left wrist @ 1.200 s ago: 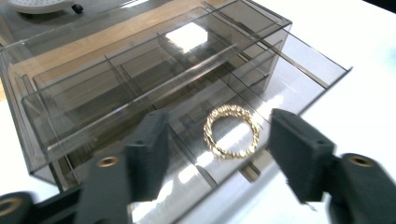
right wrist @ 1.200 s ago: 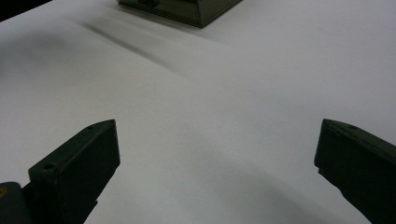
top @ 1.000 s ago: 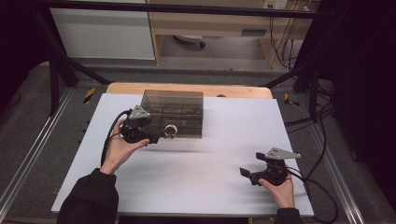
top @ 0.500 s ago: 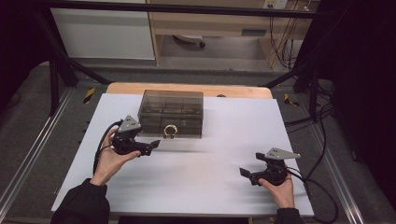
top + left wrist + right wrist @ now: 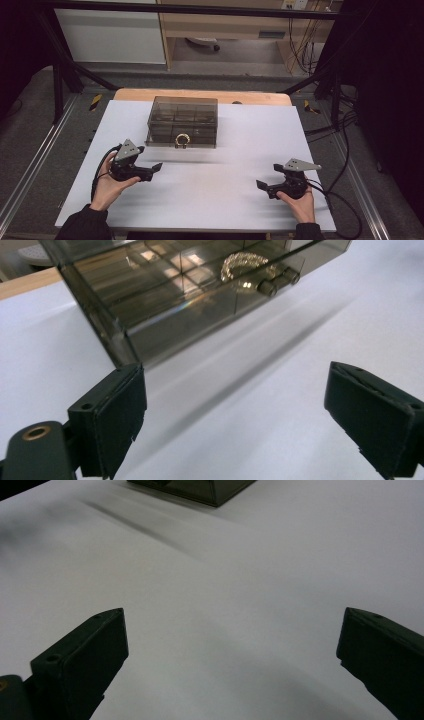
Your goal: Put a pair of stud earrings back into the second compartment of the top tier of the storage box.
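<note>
A smoky transparent box (image 5: 182,121) with inner compartments stands at the far middle of the white table (image 5: 210,165); a brass ring handle (image 5: 182,140) hangs on its front face. In the left gripper view the box (image 5: 165,295) and its handle (image 5: 245,267) lie just ahead. My left gripper (image 5: 155,168) is open and empty, down and left of the box, apart from it. Open and empty too, my right gripper (image 5: 261,187) rests low over the table at the near right. Its view has the box's corner (image 5: 200,490) at the top.
A wooden board edge (image 5: 200,95) borders the table's far side. Metal rails (image 5: 30,165) run along both sides. Cables (image 5: 345,165) trail at the right.
My left gripper has drawn back from the box's ring handle, toward the near left. The right gripper has stayed put.
</note>
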The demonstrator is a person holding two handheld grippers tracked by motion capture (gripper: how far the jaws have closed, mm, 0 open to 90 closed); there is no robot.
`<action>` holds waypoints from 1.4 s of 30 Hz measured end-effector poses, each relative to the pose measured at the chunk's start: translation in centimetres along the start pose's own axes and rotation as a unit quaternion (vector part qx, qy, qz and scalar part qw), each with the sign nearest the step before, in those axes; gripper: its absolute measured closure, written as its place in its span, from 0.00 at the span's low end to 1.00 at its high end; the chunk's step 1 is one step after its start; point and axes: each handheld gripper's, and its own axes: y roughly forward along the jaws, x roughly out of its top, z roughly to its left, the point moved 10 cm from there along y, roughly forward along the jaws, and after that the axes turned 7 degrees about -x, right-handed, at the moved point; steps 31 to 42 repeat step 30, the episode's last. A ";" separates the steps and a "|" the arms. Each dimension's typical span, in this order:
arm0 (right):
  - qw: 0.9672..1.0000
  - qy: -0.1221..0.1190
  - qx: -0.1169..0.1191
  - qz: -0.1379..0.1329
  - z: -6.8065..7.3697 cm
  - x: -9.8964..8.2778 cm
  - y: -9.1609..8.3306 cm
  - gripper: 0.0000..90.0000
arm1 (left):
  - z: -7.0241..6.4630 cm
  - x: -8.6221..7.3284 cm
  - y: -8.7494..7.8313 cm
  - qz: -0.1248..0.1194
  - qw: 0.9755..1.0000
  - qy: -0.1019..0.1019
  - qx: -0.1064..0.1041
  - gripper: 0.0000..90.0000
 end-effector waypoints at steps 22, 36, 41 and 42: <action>1.000 -0.001 0.003 0.005 0.2 -0.3 0.2 0.01 | 2.9 -6.1 -1.8 0.014 0.999 -0.031 0.014 0.10; 1.000 -0.003 0.004 0.005 0.2 -0.3 0.2 0.01 | 3.3 -6.5 -2.2 0.015 0.999 -0.035 0.017 0.10; 1.000 -0.003 0.004 0.005 0.2 -0.3 0.2 0.01 | 3.3 -6.5 -2.2 0.015 0.999 -0.035 0.017 0.10; 1.000 -0.003 0.004 0.005 0.2 -0.3 0.2 0.01 | 3.3 -6.5 -2.2 0.015 0.999 -0.035 0.017 0.10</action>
